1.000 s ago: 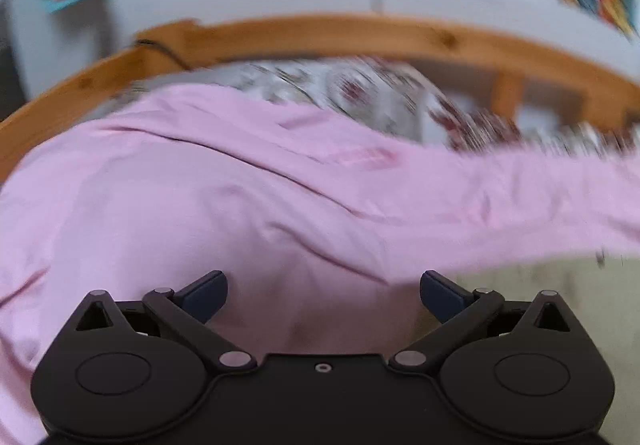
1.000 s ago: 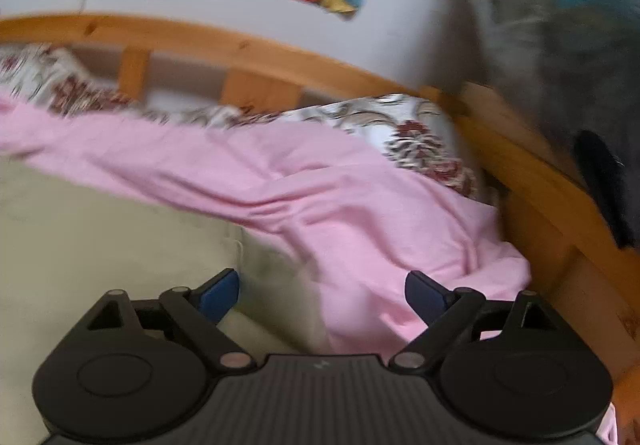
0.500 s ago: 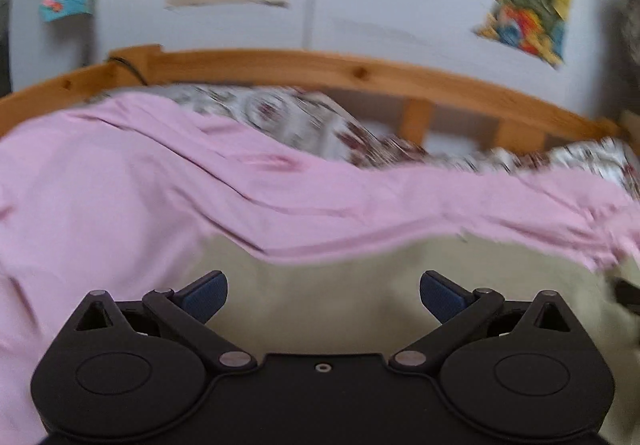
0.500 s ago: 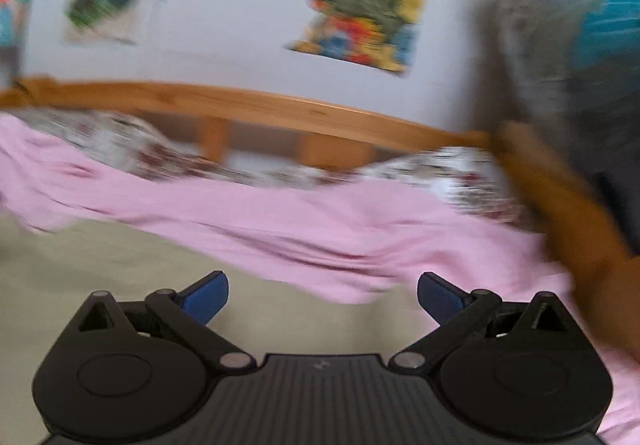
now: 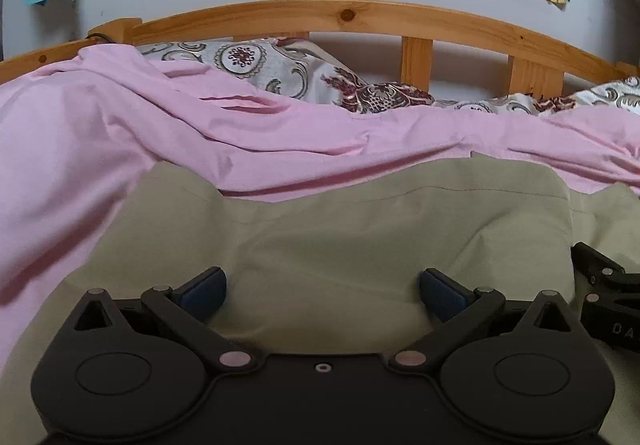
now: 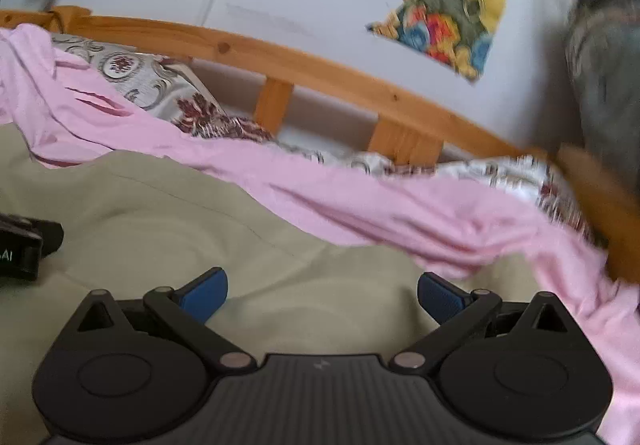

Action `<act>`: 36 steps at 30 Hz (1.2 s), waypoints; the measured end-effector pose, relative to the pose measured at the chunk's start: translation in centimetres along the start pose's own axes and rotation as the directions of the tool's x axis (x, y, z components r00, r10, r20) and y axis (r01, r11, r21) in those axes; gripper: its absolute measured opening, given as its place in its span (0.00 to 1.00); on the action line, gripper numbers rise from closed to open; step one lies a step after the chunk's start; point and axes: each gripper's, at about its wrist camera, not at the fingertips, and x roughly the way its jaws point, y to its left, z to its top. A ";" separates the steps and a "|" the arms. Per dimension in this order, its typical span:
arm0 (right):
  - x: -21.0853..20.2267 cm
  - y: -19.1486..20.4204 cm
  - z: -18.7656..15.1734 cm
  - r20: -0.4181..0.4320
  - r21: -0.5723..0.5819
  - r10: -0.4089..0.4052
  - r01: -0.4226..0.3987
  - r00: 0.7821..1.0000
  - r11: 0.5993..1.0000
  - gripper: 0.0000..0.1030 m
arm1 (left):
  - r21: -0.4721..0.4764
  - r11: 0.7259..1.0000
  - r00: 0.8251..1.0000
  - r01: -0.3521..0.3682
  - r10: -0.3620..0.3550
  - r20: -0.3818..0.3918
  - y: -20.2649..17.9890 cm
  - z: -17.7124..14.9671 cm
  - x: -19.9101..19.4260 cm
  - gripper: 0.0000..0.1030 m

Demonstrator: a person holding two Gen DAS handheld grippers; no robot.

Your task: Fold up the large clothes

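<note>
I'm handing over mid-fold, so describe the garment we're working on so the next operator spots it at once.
Start at the wooden bed frame against the wall, then come forward past the patterned pillows and the pink sheet. The khaki garment lies on that sheet, nearest the cameras. It is the only plain olive-beige cloth there, with a stitched seam along its far edge.
</note>
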 end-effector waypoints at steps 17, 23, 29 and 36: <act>-5.9 -3.2 -0.5 -0.031 0.138 0.079 -0.074 0.996 0.988 1.00 | -0.090 0.995 0.999 0.031 -0.029 0.027 4.6 0.5 -7.0 0.99; -10.7 -0.2 -3.8 0.030 0.022 0.057 -0.057 0.998 0.998 1.00 | -0.195 0.978 0.992 -0.078 0.095 0.079 9.2 -1.5 -13.1 0.99; -9.0 -0.1 -4.7 -0.024 0.052 0.073 -0.071 0.997 0.996 1.00 | -0.312 0.943 0.991 -0.115 0.129 0.026 13.6 -3.8 -16.4 0.99; -9.1 0.5 -5.2 -0.036 0.035 0.060 -0.059 0.998 0.998 1.00 | -0.342 0.939 0.999 -0.017 -0.002 -0.053 13.3 -6.0 -16.9 0.99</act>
